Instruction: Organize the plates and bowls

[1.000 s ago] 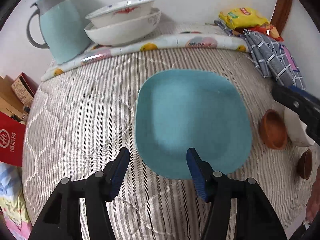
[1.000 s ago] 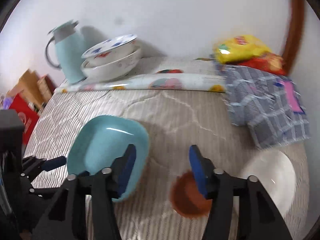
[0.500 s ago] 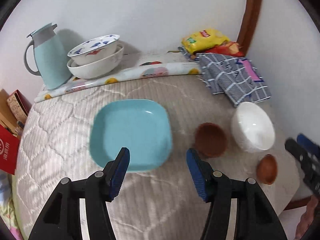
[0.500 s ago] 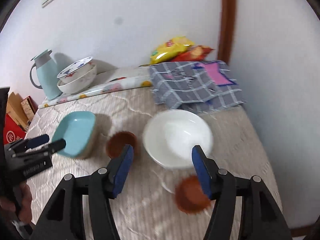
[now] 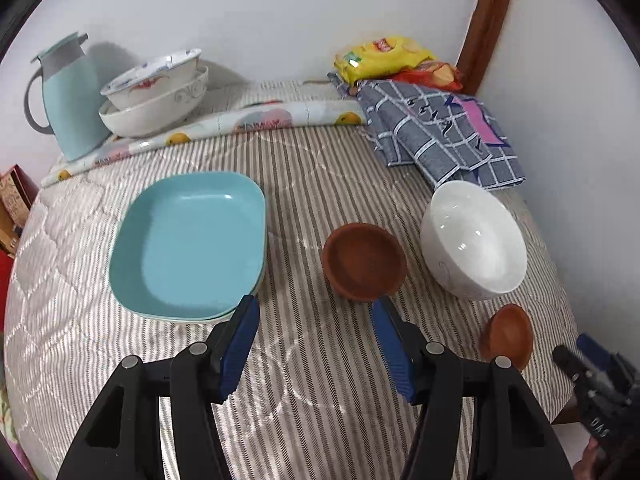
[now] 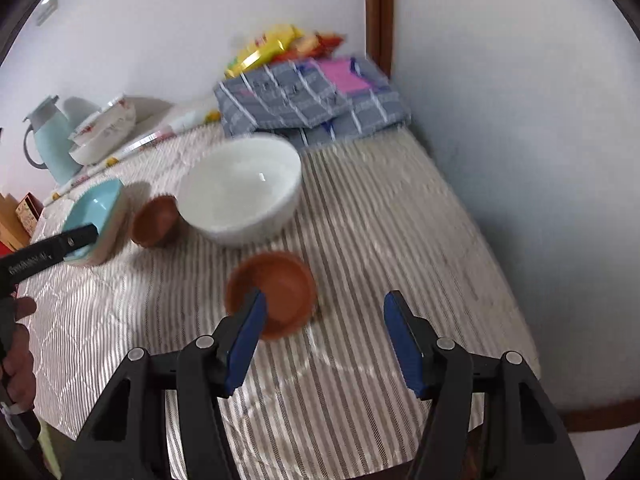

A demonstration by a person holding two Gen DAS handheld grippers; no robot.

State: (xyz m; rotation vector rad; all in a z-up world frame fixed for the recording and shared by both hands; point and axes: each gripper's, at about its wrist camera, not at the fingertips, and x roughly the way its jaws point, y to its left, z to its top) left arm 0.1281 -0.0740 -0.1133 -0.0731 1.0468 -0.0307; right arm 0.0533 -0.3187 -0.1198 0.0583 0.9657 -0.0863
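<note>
left claw [image 5: 314,334] hovers spread and empty over the striped bed [image 5: 304,176], just short of the teal plate [image 5: 188,240] and a brown bowl [image 5: 364,262]. right claw [image 6: 322,322] hangs spread too, its left finger over a second brown bowl [image 6: 276,288]. white bowl [image 6: 240,188] sits empty between them.

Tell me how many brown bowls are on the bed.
2. One brown bowl sits between the teal plates and the white bowl. The other is nearer the bed's edge, in front of the white bowl. None seems hidden.
</note>
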